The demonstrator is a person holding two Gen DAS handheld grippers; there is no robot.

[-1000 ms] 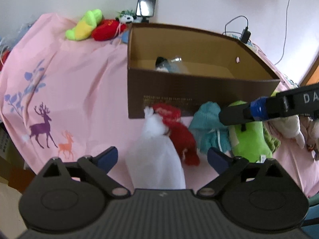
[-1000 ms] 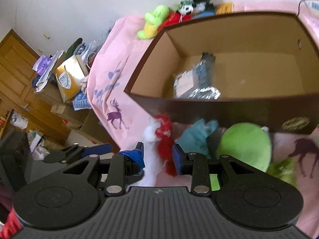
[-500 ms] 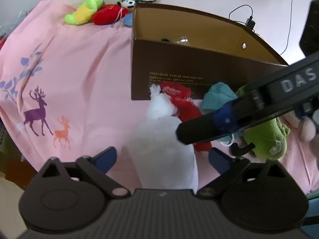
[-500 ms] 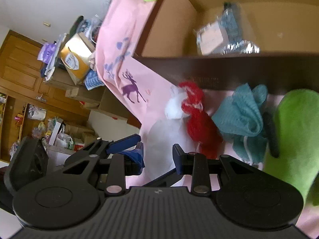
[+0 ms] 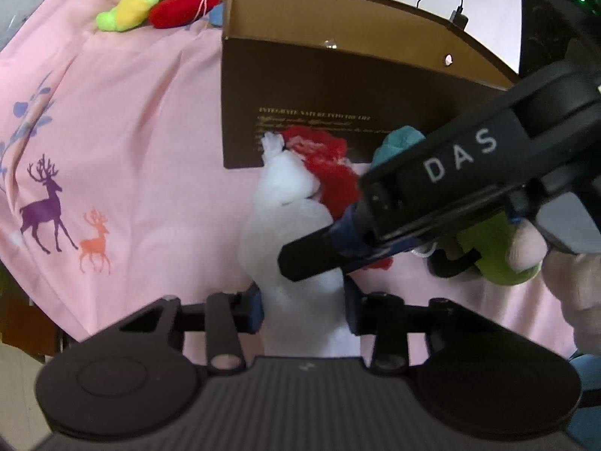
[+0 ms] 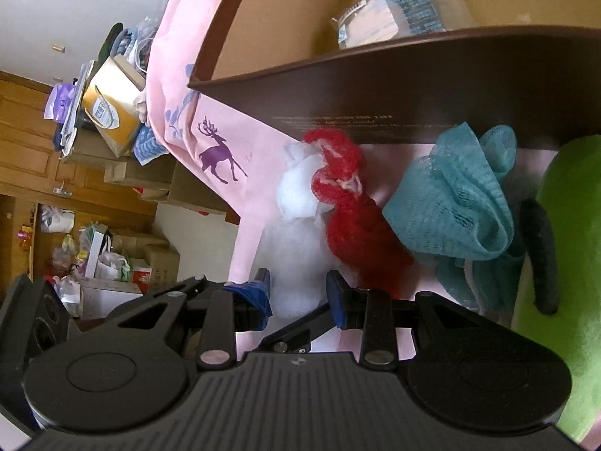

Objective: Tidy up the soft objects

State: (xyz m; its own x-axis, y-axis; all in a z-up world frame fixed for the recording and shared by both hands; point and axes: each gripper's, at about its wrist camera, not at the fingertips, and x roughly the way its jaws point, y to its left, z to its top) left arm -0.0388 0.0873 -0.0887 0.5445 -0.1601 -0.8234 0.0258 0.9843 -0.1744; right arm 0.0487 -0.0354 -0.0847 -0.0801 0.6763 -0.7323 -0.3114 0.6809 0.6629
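Left claw [image 5: 302, 310] closing around white mesh pouf [image 5: 289, 225], right claw [image 6: 298, 295] opening – grip unclear, green plush [image 6: 571, 263] cut off.

Deer-print pink cloth [image 5: 124, 120], charger cable [image 5: 447, 0]

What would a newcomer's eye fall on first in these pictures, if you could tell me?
Probably the white mesh puff lying on the pink deer-print cloth, with the left gripper closing around its near end. Next come the red puff and teal puff beside it, all in front of the brown cardboard box. The right gripper reaches in over the white puff too.
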